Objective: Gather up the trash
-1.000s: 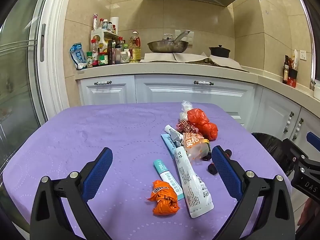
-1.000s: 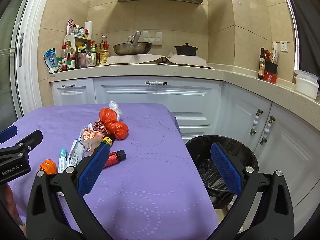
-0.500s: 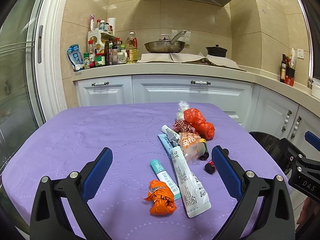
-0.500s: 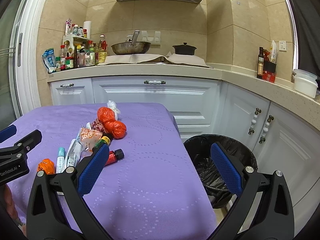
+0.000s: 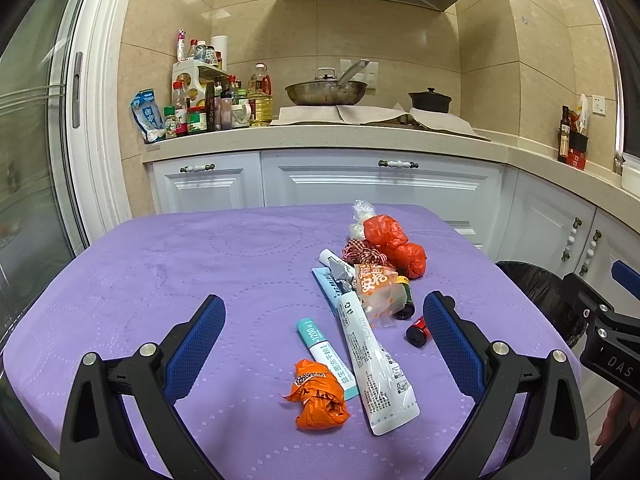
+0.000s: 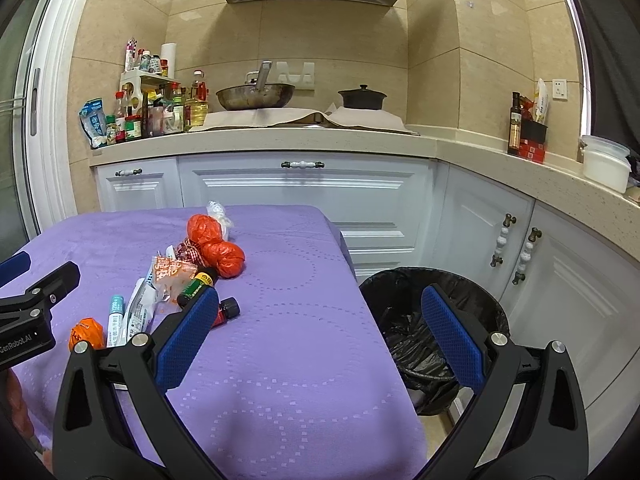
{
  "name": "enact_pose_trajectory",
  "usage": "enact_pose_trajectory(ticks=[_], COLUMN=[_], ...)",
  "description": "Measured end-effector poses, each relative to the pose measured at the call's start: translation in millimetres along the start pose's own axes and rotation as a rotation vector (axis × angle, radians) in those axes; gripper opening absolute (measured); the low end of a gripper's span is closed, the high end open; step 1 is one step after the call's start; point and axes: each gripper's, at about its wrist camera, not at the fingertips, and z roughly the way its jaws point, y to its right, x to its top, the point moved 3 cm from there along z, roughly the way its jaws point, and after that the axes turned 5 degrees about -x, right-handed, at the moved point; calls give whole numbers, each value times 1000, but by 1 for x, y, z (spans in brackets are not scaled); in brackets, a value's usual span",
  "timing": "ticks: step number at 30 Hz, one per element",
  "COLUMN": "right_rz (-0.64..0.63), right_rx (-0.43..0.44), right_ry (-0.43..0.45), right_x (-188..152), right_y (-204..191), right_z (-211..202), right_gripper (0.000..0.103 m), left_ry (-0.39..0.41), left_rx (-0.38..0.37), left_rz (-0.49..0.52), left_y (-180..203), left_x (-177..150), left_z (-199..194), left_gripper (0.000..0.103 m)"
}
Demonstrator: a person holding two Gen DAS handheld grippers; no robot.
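Trash lies in a loose heap on the purple-clothed table: a crumpled orange wrapper, a white pouch, a teal-capped tube, a clear orange-printed bag, two red bags and small dark bottles. My left gripper hovers open above the table's near edge, the wrapper between its fingers' line. My right gripper is open and empty, over the table's right edge, with the black-lined bin behind its right finger. The red bags and a green-labelled bottle show there too.
White cabinets and a stone counter with condiment bottles, a wok and a black pot stand behind the table. A glass sliding door is at the left. The bin stands on the floor right of the table.
Both views have shifted slightly; the trash sits a little further left and lower in the left wrist view. Both grippers stay open and nothing has been taken hold of.
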Motion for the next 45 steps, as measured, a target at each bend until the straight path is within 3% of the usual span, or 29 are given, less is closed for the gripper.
enact_pose_trajectory(ticks=[45], right_rz=[17], right_rx=[-34], right_ry=[9], right_x=[1], right_y=[14], right_z=[-4], right_gripper=[99], left_ry=[-3], left_rx=[-24], left_rz=[19], left_y=[15], left_x=[3], left_z=[2], left_gripper=[97])
